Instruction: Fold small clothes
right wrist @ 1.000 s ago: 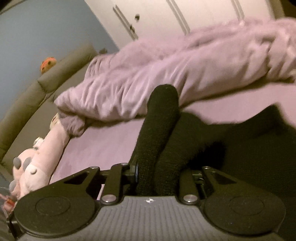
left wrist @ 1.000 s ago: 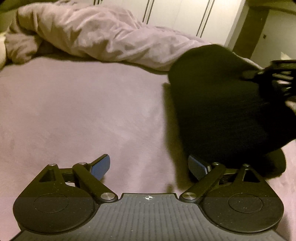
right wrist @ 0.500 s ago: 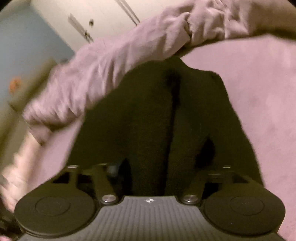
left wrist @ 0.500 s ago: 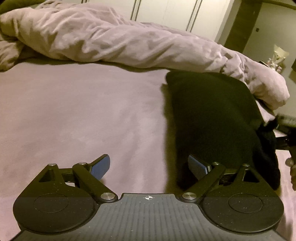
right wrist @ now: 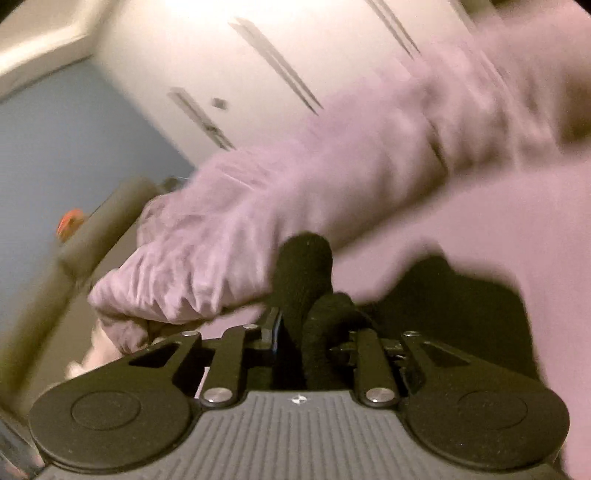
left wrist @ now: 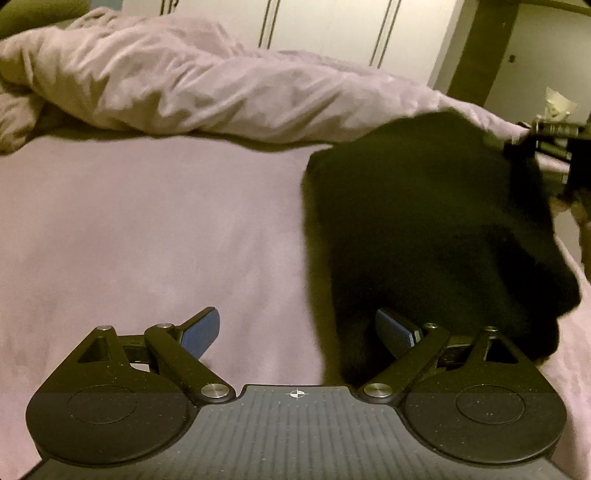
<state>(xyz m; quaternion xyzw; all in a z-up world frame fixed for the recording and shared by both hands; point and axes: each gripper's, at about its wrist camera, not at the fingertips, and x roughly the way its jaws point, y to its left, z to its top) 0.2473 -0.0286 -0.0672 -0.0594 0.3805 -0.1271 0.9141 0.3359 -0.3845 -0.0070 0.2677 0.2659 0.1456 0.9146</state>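
Note:
A black knitted garment [left wrist: 424, 229] lies on the lilac bed sheet [left wrist: 147, 229], at the right of the left wrist view, with its far right edge lifted. My left gripper [left wrist: 297, 332] is open and empty, low over the sheet; its right finger is at the garment's near edge. My right gripper [right wrist: 306, 332] is shut on a bunched fold of the black garment [right wrist: 306, 277], which sticks up between the fingers. The right gripper shows in the left wrist view [left wrist: 546, 140] at the far right, holding the garment's edge above the bed.
A crumpled lilac duvet [left wrist: 184, 81] lies along the far side of the bed, also in the right wrist view [right wrist: 332, 177]. White wardrobe doors [left wrist: 325, 33] stand behind it. A grey headboard [right wrist: 74, 251] is at the left of the blurred right wrist view.
My right gripper has lifted the garment's edge back up from the bed, still shut on it, and swung to face the duvet. The left gripper stays open in place.

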